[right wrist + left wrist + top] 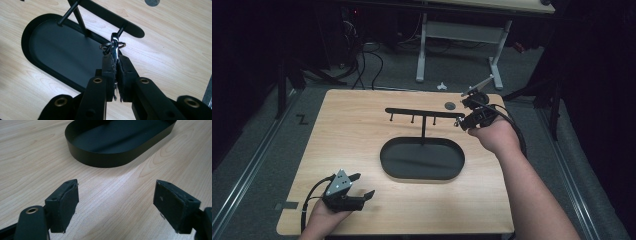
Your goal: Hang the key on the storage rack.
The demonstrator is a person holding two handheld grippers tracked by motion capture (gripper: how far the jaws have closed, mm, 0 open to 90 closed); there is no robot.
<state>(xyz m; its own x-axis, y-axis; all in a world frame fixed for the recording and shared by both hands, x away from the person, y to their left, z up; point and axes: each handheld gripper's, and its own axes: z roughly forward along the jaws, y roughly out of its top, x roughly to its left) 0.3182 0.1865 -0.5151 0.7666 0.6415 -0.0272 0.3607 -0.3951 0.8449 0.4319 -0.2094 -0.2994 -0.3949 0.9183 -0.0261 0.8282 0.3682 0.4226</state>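
At the far right of the wooden table (357,125), the right gripper (463,121) is held against the right end of the black rack's crossbar (422,112), with its jaws pressed together on a small metal clasp (114,46). From the right gripper view, the clasp stands up between the two pads, and a thin wire key ring (112,45) threaded through it sits level, just beside the outermost peg (121,30) that hangs under the crossbar; whether the ring already touches that peg cannot be told. The rack's post (422,131) rises from the black oval tray (422,172), which lies at the middle of the table, and the crossbar spans above the tray's far edge with short pegs hanging down along it. Near the front left corner of the table, the left gripper (360,187) rests in the person's left hand (323,220), well apart from the tray, with its jaws spread wide and nothing between them. Its own view shows the two pads (65,203) parted over bare wood, with the tray's rounded wall (105,160) ahead of them. A small grey disc (450,105) lies on the table beyond the crossbar, near the right gripper.
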